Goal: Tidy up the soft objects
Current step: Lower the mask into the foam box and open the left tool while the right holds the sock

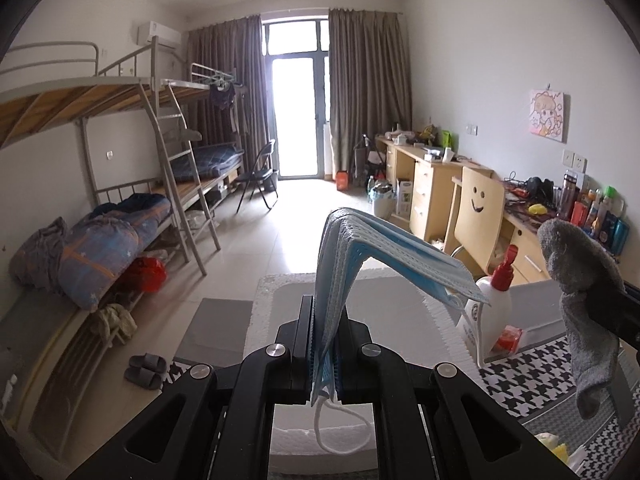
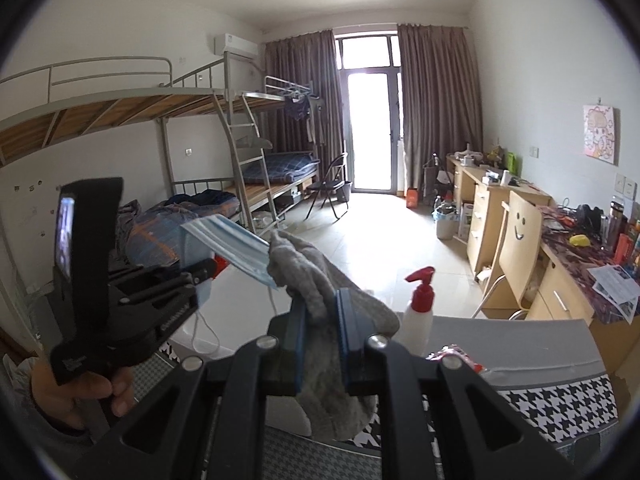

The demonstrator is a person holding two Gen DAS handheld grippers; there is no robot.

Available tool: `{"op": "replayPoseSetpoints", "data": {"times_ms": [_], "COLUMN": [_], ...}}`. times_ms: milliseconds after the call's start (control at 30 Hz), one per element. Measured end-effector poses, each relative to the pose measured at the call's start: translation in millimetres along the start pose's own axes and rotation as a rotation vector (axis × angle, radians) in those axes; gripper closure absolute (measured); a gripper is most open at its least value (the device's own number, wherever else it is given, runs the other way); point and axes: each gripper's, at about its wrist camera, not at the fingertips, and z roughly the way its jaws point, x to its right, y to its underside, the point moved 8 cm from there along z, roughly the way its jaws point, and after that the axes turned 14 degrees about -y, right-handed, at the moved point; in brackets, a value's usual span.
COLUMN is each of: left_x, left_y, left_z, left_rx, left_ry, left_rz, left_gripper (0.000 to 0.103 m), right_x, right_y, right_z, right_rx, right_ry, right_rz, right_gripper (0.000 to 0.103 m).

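Left gripper (image 1: 324,344) clamped on a folded blue face mask (image 1: 384,252); right gripper (image 2: 320,340) clamped on a grey sock (image 2: 320,292); both held above a white foam box (image 1: 280,300).

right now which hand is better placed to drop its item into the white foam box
Left, probably. The left gripper holds the blue masks right above the white foam box. The right gripper, shut on the grey sock, is off toward the box's side near the spray bottle.

Dorm room: bunk beds (image 1: 120,128), desks (image 1: 432,176), curtained bright balcony door (image 1: 296,120).
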Motion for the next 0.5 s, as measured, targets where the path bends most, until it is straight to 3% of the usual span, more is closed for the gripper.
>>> {"op": "replayPoseSetpoints", "data": {"times_ms": [500], "left_x": [-2.3], "left_y": [5.2], "left_z": [28.9], "left_rx": [-0.078], "left_ry": [-0.005], "left_rz": [0.003], "left_gripper": [0.095], "right_x": [-17.5], "right_y": [-9.6], "right_z": [29.4], "right_rx": [-0.024], "right_ry": [-0.043], "right_rz": [-0.003], "right_gripper": [0.086]}}
